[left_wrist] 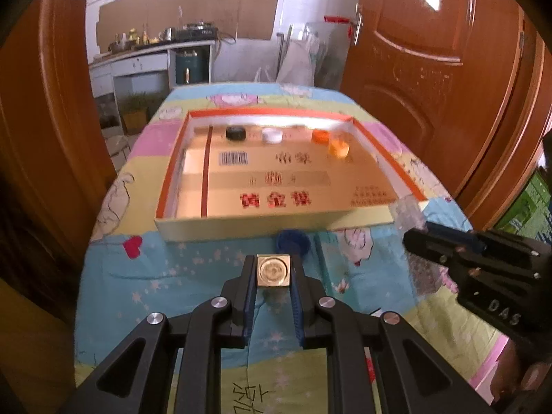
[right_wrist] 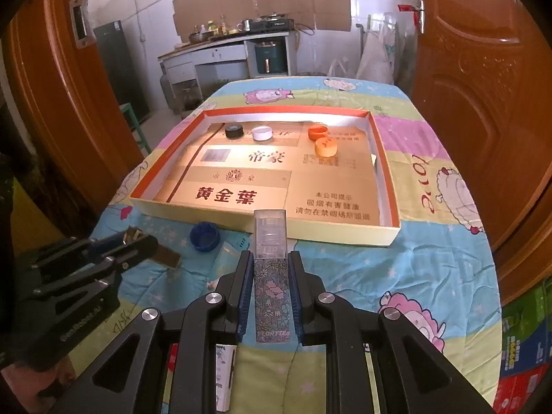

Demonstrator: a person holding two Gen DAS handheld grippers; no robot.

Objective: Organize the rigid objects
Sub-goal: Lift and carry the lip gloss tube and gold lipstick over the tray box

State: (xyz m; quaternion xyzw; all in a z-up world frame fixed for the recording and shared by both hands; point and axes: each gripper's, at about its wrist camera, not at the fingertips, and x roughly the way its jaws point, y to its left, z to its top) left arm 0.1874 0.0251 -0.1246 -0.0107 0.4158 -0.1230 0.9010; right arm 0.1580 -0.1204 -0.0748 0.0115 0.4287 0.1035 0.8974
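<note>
My left gripper (left_wrist: 273, 269) is shut on a small gold square block (left_wrist: 273, 270) with a round emblem on its end, held above the patterned cloth. In the right wrist view it (right_wrist: 145, 241) sits at the left with the gold piece (right_wrist: 167, 258) sticking out. My right gripper (right_wrist: 270, 262) is shut on a floral tube with a clear cap (right_wrist: 270, 283), whose tip reaches the front wall of a shallow cardboard tray (right_wrist: 345, 233). Inside the tray (left_wrist: 241, 229), along its far side, sit black (right_wrist: 234, 131), white (right_wrist: 261, 133) and two orange caps (right_wrist: 325, 147).
A blue cap (right_wrist: 204, 236) lies on the cloth just before the tray, between the two grippers. Wooden doors (right_wrist: 483, 103) flank the table on both sides. Coloured crates (right_wrist: 524, 355) stand at the right. A kitchen counter (right_wrist: 220, 46) is beyond the table.
</note>
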